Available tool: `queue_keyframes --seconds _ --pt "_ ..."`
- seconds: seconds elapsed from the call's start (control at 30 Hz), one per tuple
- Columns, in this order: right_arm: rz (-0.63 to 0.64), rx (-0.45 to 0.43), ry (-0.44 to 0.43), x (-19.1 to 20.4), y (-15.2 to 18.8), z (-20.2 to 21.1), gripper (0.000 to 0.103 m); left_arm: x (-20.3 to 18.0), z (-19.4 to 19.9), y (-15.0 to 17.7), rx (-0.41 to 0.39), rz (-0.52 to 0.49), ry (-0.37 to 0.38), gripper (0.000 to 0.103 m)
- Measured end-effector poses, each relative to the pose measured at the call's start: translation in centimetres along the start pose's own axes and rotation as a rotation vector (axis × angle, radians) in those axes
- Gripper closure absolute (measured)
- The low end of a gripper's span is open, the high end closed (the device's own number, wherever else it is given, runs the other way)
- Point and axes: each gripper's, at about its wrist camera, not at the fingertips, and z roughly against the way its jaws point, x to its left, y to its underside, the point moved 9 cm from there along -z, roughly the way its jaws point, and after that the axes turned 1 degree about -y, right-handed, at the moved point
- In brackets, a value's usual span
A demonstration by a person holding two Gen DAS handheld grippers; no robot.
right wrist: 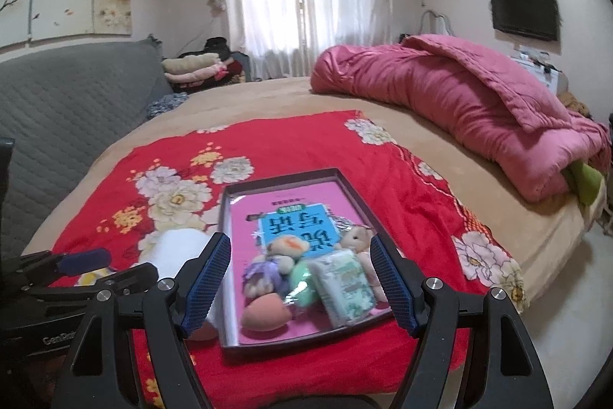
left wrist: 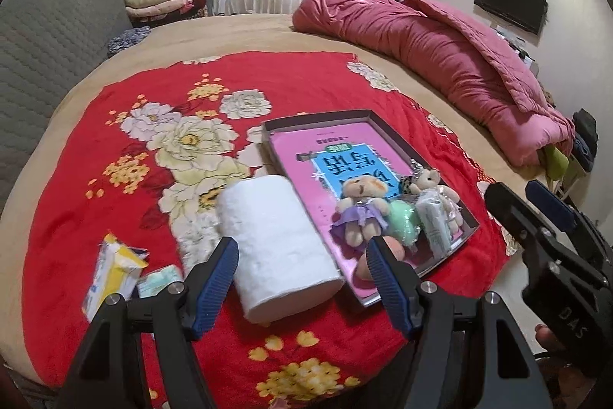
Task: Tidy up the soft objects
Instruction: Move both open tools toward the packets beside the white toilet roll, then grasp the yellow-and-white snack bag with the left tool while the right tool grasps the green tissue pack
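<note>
A white paper roll [left wrist: 277,244] lies on the red floral blanket [left wrist: 115,209], just ahead of and between the fingers of my open left gripper [left wrist: 302,252]. A dark tray [right wrist: 230,194] holds a pink book, a teddy bear in a purple dress [left wrist: 360,209], a second small bear [left wrist: 427,181], a green sponge [left wrist: 402,217], a tissue pack [right wrist: 345,286] and an orange sponge [right wrist: 264,313]. My right gripper [right wrist: 300,255] is open and empty above the tray's near end. It also shows in the left wrist view [left wrist: 536,213].
A yellow tissue pack [left wrist: 111,271] and a small green pack [left wrist: 159,280] lie on the blanket at the left. A pink quilt [right wrist: 459,102] is heaped at the far right of the bed. A grey headboard [right wrist: 76,94] stands at the left.
</note>
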Motion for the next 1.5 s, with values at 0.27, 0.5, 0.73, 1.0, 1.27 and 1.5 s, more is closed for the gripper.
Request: queue_keyframes --seconds 0.27,0.5,0.73,1.0,1.27,1.5 --pt "0.073 0.015 -0.107 5.7 0.0 1.2 0.026 5.1 2.0 0.9 -0.025 0.075 -0.035 0.034" --pt "0.150 0.049 -0.221 12.0 0.9 1.6 0.026 12.4 3.9 2.6 -0.030 0.175 -0.099 0.034" --pt "0.228 0.109 -0.310 17.7 2.9 1.0 0.026 18.2 4.4 5.1 -0.016 0.231 -0.150 0.034" --pt "0.280 0.252 -0.374 22.0 7.2 -1.9 0.026 22.1 2.9 7.2 0.015 0.265 -0.121 0.034" --pt "0.326 0.344 -0.386 24.0 10.6 -4.7 0.026 22.1 0.1 8.1 0.049 0.251 -0.050 0.034" --pt "0.338 0.400 -0.387 24.9 12.5 -6.8 0.026 21.5 -2.8 7.6 0.074 0.180 -0.034 0.034"
